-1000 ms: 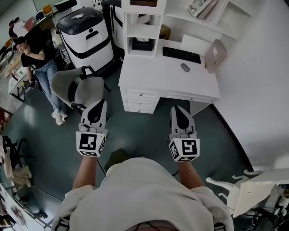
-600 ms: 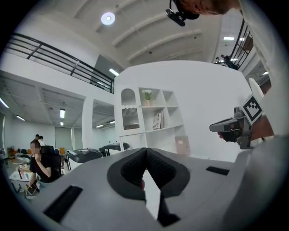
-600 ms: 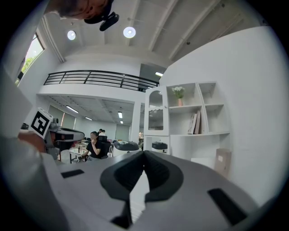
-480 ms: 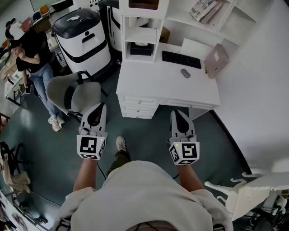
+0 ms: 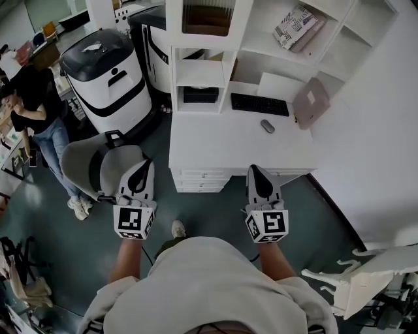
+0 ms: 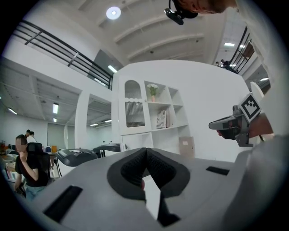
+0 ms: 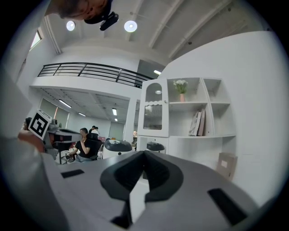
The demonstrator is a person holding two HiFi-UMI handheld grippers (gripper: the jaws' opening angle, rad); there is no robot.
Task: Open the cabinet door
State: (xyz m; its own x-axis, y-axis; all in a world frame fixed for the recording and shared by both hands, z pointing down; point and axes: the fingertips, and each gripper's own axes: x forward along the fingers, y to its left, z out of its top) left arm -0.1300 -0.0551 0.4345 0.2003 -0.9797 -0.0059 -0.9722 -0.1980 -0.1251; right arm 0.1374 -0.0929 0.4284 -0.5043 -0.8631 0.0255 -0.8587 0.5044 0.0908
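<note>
The cabinet door (image 5: 206, 16), white-framed with ribbed glass, is closed at the top left of the white desk hutch. It also shows in the left gripper view as the cabinet door (image 6: 134, 113) and in the right gripper view as the cabinet door (image 7: 153, 113). My left gripper (image 5: 145, 163) is held level in front of the desk's left corner, shut and empty. My right gripper (image 5: 253, 168) is level near the desk's front edge, also shut with nothing in it. Both are well short of the door.
The white desk (image 5: 215, 140) carries a keyboard (image 5: 259, 104) and a mouse (image 5: 267, 126), with drawers (image 5: 202, 179) below. A grey office chair (image 5: 98, 163) stands beside my left gripper. Black-and-white machines (image 5: 111, 72) and a standing person (image 5: 36, 98) are at left, and a white chair (image 5: 366, 274) is at lower right.
Both grippers and my view have moved forward toward the desk; the desk and hutch now sit closer and the cabinet door has come into view. Both jaws stay shut.
</note>
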